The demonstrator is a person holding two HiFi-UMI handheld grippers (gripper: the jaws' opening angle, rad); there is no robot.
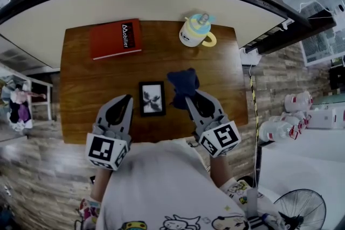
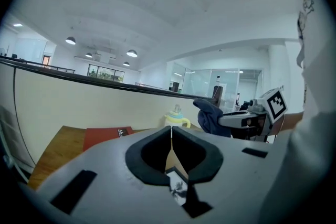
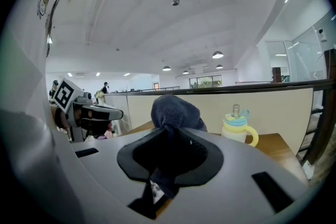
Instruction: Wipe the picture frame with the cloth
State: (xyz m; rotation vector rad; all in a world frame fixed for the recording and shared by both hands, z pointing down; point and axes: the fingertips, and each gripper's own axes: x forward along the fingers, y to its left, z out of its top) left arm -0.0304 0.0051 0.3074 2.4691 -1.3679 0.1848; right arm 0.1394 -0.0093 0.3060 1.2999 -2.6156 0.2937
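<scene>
Lowest in the head view, the left gripper (image 1: 127, 98) has its jaws pressed together on nothing (its own view shows only a sliver of table through the seam). At lower right, the right gripper (image 1: 190, 98) is clamped on the cloth (image 1: 182, 82), which bunches up past its tips.

Between the two grippers, at the picture's centre, the frame (image 1: 152, 98) lies flat on the table (image 1: 81, 89). The cloth hangs just to its right, apparently clear of it.

The step in hand looks like bringing the cloth to the frame. Next, the cloth must shift left and down onto the glass, and the left gripper would have to open to steady an edge.

Further up sit a book (image 1: 115, 38), upper left, and a cup (image 1: 195, 31), upper right.

Count: two grippers, one frame, one cloth, one book, one cup.
</scene>
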